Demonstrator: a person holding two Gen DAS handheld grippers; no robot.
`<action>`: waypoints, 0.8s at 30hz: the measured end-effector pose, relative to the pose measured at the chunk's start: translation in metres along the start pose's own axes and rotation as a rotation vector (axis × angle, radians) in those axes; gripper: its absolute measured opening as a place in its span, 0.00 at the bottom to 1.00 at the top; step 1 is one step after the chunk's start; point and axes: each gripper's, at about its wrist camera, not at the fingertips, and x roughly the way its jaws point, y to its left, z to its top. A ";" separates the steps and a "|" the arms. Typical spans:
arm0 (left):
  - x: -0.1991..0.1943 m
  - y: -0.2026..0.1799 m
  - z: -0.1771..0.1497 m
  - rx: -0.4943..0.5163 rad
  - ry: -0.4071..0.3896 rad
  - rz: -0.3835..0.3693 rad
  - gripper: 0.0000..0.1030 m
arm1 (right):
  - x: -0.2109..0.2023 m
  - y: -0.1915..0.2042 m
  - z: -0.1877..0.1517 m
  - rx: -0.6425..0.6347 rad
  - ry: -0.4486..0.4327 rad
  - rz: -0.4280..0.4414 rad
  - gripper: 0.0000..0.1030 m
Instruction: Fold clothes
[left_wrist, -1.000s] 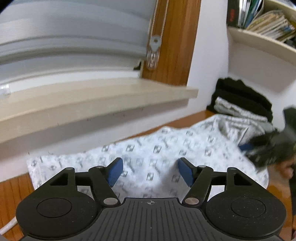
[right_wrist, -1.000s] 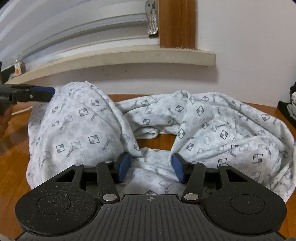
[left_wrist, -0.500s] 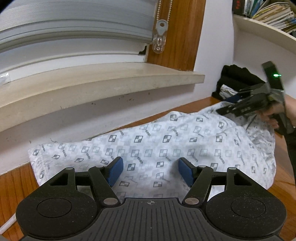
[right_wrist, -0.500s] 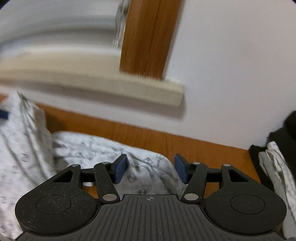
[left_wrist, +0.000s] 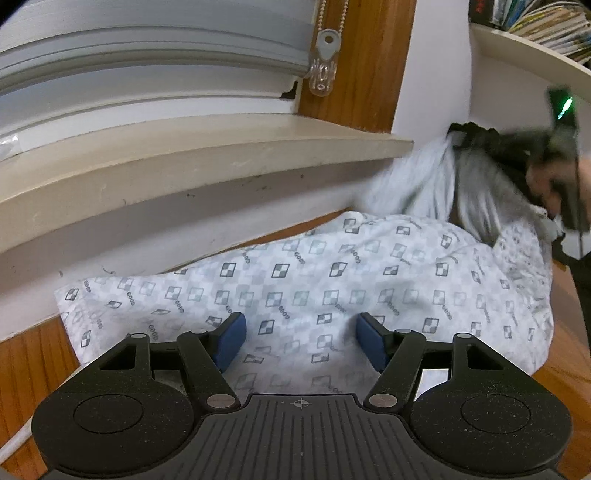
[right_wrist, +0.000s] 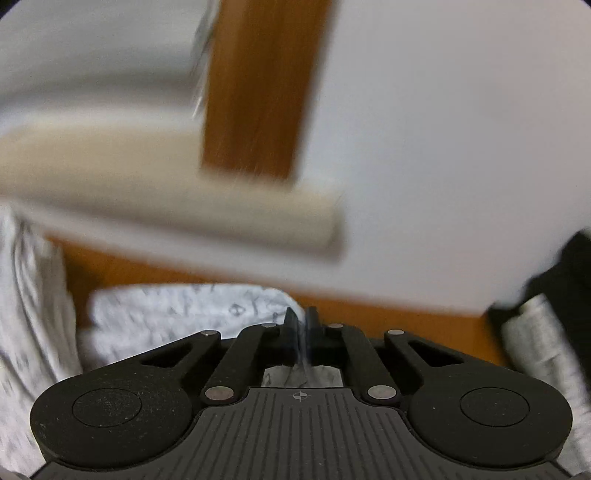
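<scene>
A white garment with a grey checked-square print (left_wrist: 332, 280) lies spread on the wooden table (left_wrist: 26, 365) below the window sill. My left gripper (left_wrist: 299, 343) hovers over its near edge, open, with nothing between the blue pads (left_wrist: 229, 341). My right gripper (right_wrist: 301, 321) is shut, with a thin fold of the garment (right_wrist: 177, 310) pinched between its pads. In the left wrist view the right gripper (left_wrist: 461, 144), blurred and held by a hand (left_wrist: 543, 181), lifts the garment's right end off the table.
A cream window sill (left_wrist: 207, 155) juts over the table's back edge, with a blind cord pull (left_wrist: 325, 74) above it. Dark and grey folded clothes (right_wrist: 546, 325) are stacked at the right by the wall. A shelf of books (left_wrist: 546, 26) hangs high on the right.
My right gripper moved to the garment's right end, shut on the cloth and raised it. The left gripper stayed open over the near edge.
</scene>
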 end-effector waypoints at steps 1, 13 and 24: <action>0.000 0.000 0.000 0.001 0.000 0.000 0.68 | -0.013 -0.010 0.007 0.023 -0.057 -0.047 0.04; -0.016 0.003 0.005 -0.020 -0.078 0.014 0.70 | -0.053 -0.104 -0.050 0.224 -0.002 -0.244 0.47; -0.019 0.013 0.007 -0.053 -0.114 0.048 0.74 | -0.061 -0.033 -0.130 0.327 -0.013 0.117 0.62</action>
